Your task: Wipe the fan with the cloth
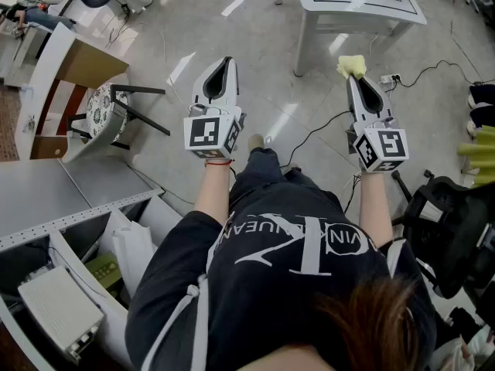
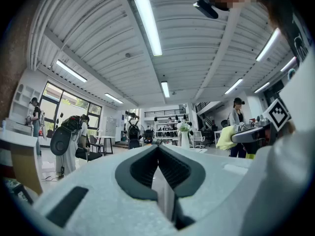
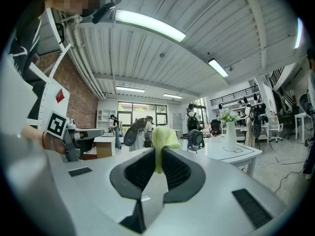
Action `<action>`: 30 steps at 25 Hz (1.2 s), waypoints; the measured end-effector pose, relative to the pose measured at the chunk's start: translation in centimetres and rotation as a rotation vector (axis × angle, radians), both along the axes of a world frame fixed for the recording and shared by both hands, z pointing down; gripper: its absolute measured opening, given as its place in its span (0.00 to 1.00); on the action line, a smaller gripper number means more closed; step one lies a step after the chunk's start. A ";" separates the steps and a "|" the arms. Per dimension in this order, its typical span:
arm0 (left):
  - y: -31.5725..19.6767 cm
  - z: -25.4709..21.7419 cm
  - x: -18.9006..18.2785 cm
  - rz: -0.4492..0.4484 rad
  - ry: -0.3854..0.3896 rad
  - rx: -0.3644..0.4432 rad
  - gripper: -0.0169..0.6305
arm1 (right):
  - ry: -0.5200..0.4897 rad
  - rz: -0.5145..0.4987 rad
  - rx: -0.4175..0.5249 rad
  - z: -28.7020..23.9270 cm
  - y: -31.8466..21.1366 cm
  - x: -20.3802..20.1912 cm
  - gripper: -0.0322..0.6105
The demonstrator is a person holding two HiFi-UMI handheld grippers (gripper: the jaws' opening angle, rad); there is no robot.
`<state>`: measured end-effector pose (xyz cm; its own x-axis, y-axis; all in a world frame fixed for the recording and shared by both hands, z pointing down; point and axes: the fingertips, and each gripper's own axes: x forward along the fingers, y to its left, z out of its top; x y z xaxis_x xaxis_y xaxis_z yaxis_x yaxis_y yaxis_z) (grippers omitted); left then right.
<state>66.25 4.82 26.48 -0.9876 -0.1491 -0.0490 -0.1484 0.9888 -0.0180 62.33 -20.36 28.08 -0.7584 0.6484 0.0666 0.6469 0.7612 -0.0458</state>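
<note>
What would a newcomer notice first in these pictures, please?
The yellow cloth stands out, pinched in the right gripper's jaws and held out level. Beside it the left gripper is shut and empty. Ahead stands a white table with a dark fan on it.

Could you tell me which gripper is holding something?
The right gripper: a yellow cloth sticks out of its jaws, while the left gripper is shut empty.
</note>
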 end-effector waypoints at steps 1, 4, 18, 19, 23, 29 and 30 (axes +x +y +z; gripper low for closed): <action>0.0 0.1 0.1 0.001 0.000 -0.002 0.04 | 0.002 0.001 0.000 0.2 0.1 0.1 0.11; 0.0 0.4 0.1 0.001 0.001 -0.008 0.04 | 0.006 0.002 0.001 0.6 0.2 0.3 0.11; 2.5 3.7 -6.7 0.053 0.072 0.015 0.04 | 0.062 0.028 0.028 3.3 2.5 -4.4 0.11; 2.9 4.1 -8.1 0.067 0.080 0.013 0.04 | 0.066 0.034 0.026 3.6 2.9 -5.5 0.11; 5.3 3.7 -14.6 0.113 0.070 0.001 0.04 | 0.081 0.069 0.013 4.1 5.1 -10.5 0.11; 10.5 3.6 -22.6 0.182 0.068 0.014 0.04 | 0.097 0.124 -0.009 4.4 10.6 -17.9 0.11; 11.5 3.8 -23.6 0.187 0.074 0.025 0.04 | 0.105 0.134 -0.017 4.6 11.6 -19.0 0.11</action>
